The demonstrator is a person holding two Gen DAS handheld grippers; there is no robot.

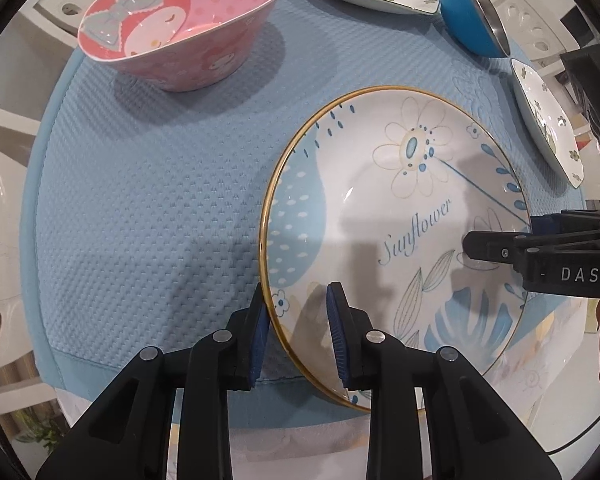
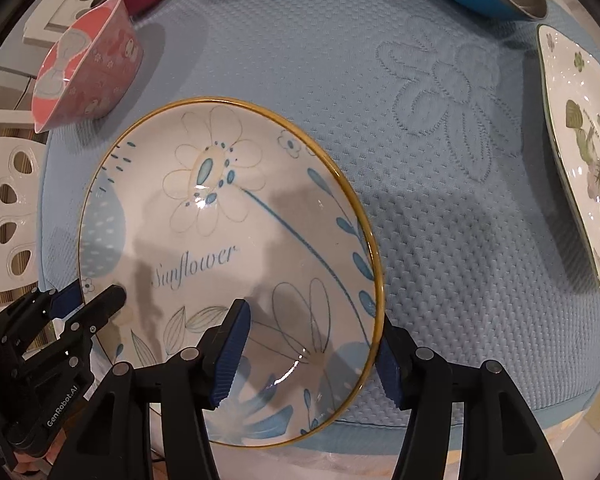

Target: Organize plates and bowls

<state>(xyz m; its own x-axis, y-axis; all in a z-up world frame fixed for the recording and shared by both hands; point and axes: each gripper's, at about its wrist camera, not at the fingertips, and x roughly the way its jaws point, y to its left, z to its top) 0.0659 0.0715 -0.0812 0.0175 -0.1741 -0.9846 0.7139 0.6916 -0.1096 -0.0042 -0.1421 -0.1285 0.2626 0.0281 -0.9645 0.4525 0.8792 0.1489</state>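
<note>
Sunflower plate near the mat's 6 o'clock edge — left gripper straddles its 9 o'clock rim, right gripper its 3 o'clock rim, neither visibly pinching (glazed, slippery, chippable) — take it by the stiff rim.

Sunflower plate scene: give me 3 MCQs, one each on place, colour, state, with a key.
1. Where does the left gripper sit on the sunflower plate?
A. astride its gold rim
B. over its centre
C. clear of it

2. What colour is the outside of the steel-lined bowl?
A. green
B. blue
C. yellow

3. How does the pink bowl stand?
A. upside down
B. stacked in another bowl
C. upright on the mat

Key:
1 A, one finger is outside the rim and one is inside.
2 B, its shell is blue around a metal inside.
3 C, its open mouth faces up, and its base is on the blue cloth.
</note>
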